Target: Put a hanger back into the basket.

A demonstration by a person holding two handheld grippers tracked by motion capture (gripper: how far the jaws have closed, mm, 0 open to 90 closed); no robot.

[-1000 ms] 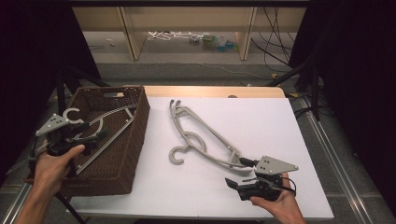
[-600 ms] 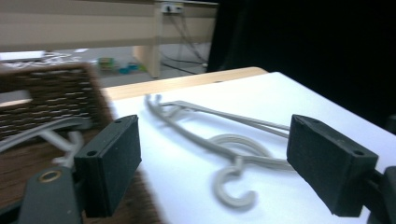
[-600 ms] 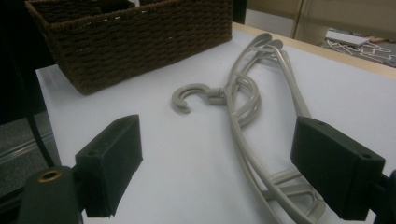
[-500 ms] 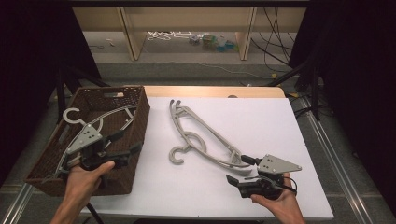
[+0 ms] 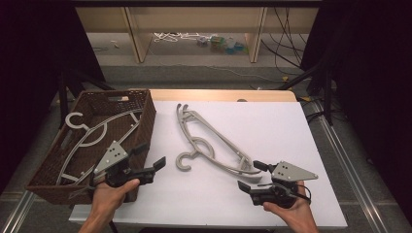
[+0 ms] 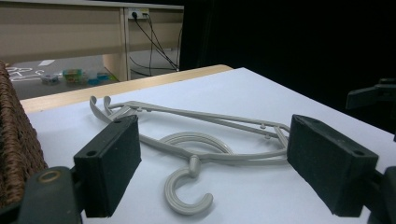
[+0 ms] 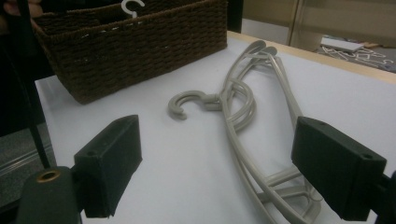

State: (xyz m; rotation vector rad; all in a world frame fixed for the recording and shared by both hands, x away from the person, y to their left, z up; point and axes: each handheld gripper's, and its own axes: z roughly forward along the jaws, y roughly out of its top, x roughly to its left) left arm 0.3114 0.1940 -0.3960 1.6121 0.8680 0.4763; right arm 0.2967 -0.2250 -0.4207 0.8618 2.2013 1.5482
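Note:
Two grey plastic hangers (image 5: 209, 143) lie stacked on the white table (image 5: 277, 126), hooks toward the basket. Another grey hanger (image 5: 90, 138) lies inside the brown wicker basket (image 5: 148, 114) at the left. My left gripper (image 5: 149, 156) is open at the basket's near right corner and points at the hangers' hook (image 6: 187, 198). The left gripper (image 6: 217, 158) has nothing between its pads. My right gripper (image 5: 251, 175) is open just before the hangers' near end. In the right gripper view, the right gripper (image 7: 224, 168) straddles the hangers (image 7: 243, 107) without touching them, and the basket (image 7: 135, 42) stands beyond.
A wooden strip (image 5: 218, 94) borders the table's far edge. Beyond it stands a low shelf (image 5: 194, 24) with small items and cables on the floor. Dark stands flank both sides of the table. White surface lies open to the right of the hangers.
My left gripper has moved right, from the basket's left side across it to its near right corner. The right gripper has barely moved. The hangers lie as before.

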